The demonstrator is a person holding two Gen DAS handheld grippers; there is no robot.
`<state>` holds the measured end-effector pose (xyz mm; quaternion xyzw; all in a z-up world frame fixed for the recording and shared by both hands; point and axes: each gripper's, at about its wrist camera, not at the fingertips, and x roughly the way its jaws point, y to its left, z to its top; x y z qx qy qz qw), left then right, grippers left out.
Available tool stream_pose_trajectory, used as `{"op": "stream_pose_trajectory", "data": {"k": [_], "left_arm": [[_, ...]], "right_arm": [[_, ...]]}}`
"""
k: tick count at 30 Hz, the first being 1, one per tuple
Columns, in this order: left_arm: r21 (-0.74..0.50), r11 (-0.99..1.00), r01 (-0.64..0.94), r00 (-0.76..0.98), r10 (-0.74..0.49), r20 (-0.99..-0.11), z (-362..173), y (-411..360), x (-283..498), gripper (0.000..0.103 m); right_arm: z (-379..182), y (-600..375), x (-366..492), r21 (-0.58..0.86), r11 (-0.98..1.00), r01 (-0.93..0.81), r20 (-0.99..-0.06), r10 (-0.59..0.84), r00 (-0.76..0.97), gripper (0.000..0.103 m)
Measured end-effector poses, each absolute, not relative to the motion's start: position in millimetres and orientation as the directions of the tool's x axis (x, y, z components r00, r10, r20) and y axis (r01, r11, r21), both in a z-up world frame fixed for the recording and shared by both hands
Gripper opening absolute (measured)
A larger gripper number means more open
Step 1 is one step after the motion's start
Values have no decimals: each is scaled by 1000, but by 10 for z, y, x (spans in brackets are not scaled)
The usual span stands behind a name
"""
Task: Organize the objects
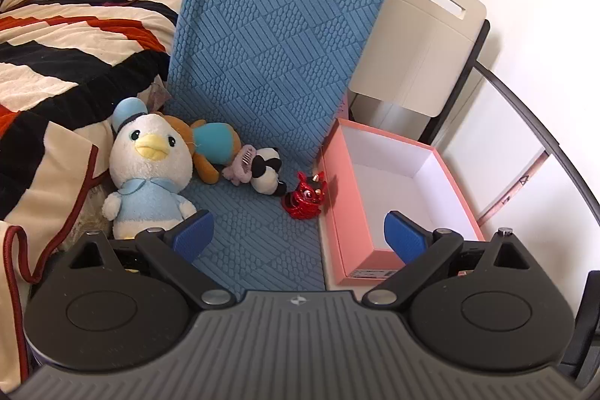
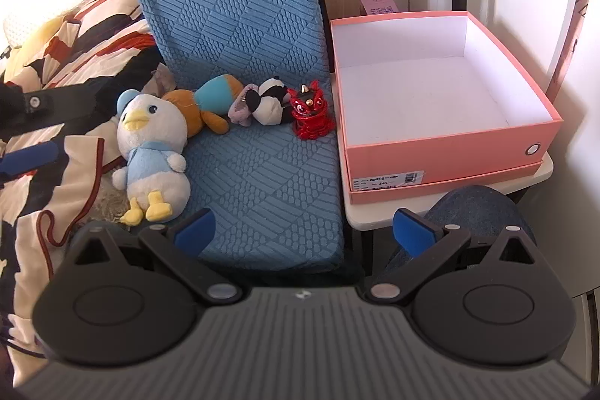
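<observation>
On a blue textured cushion (image 1: 262, 62) (image 2: 262, 175) lie a white duck plush (image 1: 148, 167) (image 2: 153, 145), an orange and teal plush (image 1: 210, 141) (image 2: 210, 100), a pink hair clip (image 1: 242, 167) (image 2: 240, 109), a panda plush (image 1: 268, 171) (image 2: 268, 100) and a red lion toy (image 1: 305, 197) (image 2: 311, 113). An empty pink box (image 1: 337, 182) (image 2: 450, 152) stands to their right. My left gripper (image 1: 298, 235) is open and empty, near the cushion's front. My right gripper (image 2: 303, 231) is open and empty, further back. The left gripper also shows at the left edge of the right wrist view (image 2: 26, 156).
A striped red, black and cream blanket (image 1: 56, 44) (image 2: 56, 62) lies to the left. The box rests on a cream chair (image 1: 423, 51) (image 2: 375, 212). A person's denim knee (image 2: 472, 212) is below the chair. White cabinet doors (image 1: 525, 6) stand on the right.
</observation>
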<state>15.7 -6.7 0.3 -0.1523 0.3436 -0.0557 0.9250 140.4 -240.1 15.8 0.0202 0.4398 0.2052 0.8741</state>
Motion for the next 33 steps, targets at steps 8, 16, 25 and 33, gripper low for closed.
{"op": "stream_pose_trajectory", "data": {"k": [8, 16, 25, 33], "left_arm": [[-305, 951, -42, 721, -183, -668, -120, 14, 171, 99], [-295, 954, -47, 722, -171, -670, -178, 46, 203, 99], [-285, 957, -59, 725, -156, -671, -185, 105, 177, 99], [-278, 956, -90, 736, -124, -665, -188, 163, 147, 99]], "right_arm": [[158, -2434, 1467, 212, 915, -342, -753, 376, 540, 103], [95, -2458, 1504, 223, 915, -335, -765, 377, 522, 103], [94, -2448, 1495, 227, 914, -337, -767, 381, 516, 103], [92, -2409, 1513, 246, 902, -356, -771, 405, 492, 103]]}}
